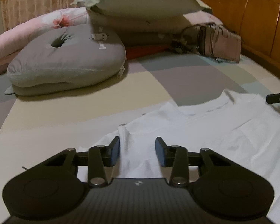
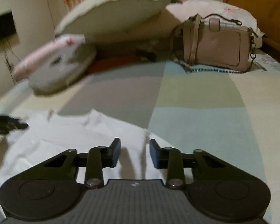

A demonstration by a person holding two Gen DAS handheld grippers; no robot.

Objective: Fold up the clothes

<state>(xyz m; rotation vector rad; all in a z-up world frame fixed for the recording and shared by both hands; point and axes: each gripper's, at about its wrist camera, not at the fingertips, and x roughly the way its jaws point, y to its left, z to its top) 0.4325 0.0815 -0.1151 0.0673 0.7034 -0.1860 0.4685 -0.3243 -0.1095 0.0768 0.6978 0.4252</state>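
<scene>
A white T-shirt [image 1: 214, 130] lies flat on the checked bedsheet [image 1: 87, 100], collar towards the pillows. My left gripper [image 1: 137, 153] is low over its left shoulder. A raised fold of white cloth stands between the blue pads, which show a gap and no clear squeeze. My right gripper [image 2: 134, 154] sits over the shirt [image 2: 74, 136] near its right edge, jaws partly apart with cloth under the gap. The right gripper's tip [image 1: 278, 97] shows at the left view's right edge. The left gripper [image 2: 7, 124] is blurred at the right view's left edge.
A grey ring cushion [image 1: 65, 61] lies at the back left. Stacked pillows [image 1: 143, 5] and a pink floral quilt [image 1: 52, 22] fill the head of the bed. A pink handbag [image 2: 214, 46] with a chain strap stands back right by the wooden headboard [image 1: 252, 9].
</scene>
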